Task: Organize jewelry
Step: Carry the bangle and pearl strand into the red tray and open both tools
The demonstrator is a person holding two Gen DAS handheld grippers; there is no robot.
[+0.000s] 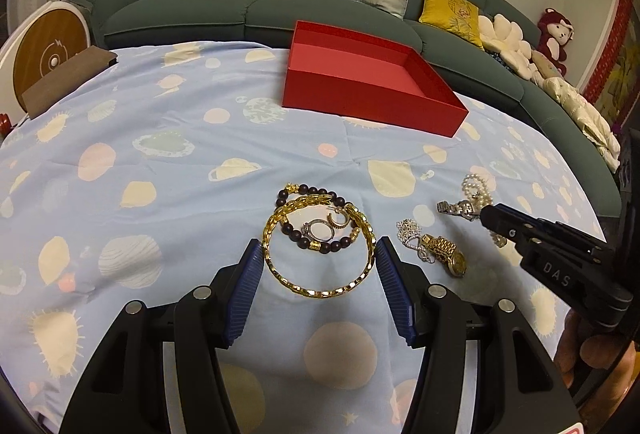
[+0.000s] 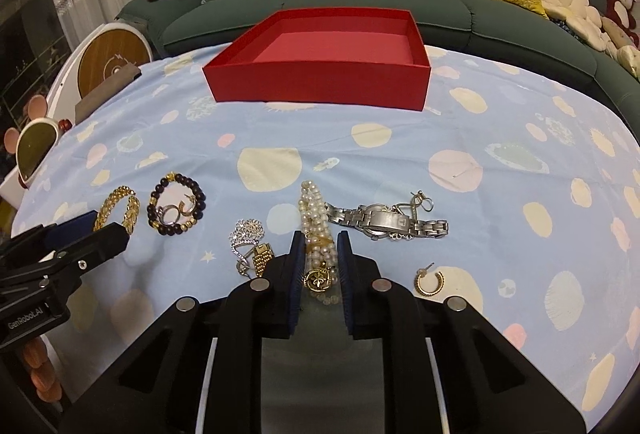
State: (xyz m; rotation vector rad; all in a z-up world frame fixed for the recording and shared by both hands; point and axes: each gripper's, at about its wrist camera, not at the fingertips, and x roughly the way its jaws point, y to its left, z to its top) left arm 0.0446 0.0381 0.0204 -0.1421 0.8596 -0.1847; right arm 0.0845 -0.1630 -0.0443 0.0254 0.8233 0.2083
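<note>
An empty red box [image 1: 372, 94] [image 2: 316, 82] stands at the far side of the blue cloth. My left gripper [image 1: 320, 254] is open, its fingers on either side of a gold chain bracelet [image 1: 320, 290] [image 2: 118, 208]. A dark bead bracelet [image 1: 316, 244] [image 2: 176, 204] with rings inside lies just beyond. My right gripper [image 2: 320, 238] has its blue pads narrowed around a pearl bracelet [image 2: 316, 226] with a gold charm; whether they grip it I cannot tell. A silver watch [image 2: 384, 222], a gold watch [image 1: 444, 252] and a gold hoop earring [image 2: 430, 280] lie nearby.
A green sofa [image 1: 240, 6] with yellow and grey cushions curves behind the table. A brown block [image 1: 68, 78] sits at the far left edge. A silver brooch [image 2: 248, 232] lies left of the pearls. Plush toys sit on the sofa ends.
</note>
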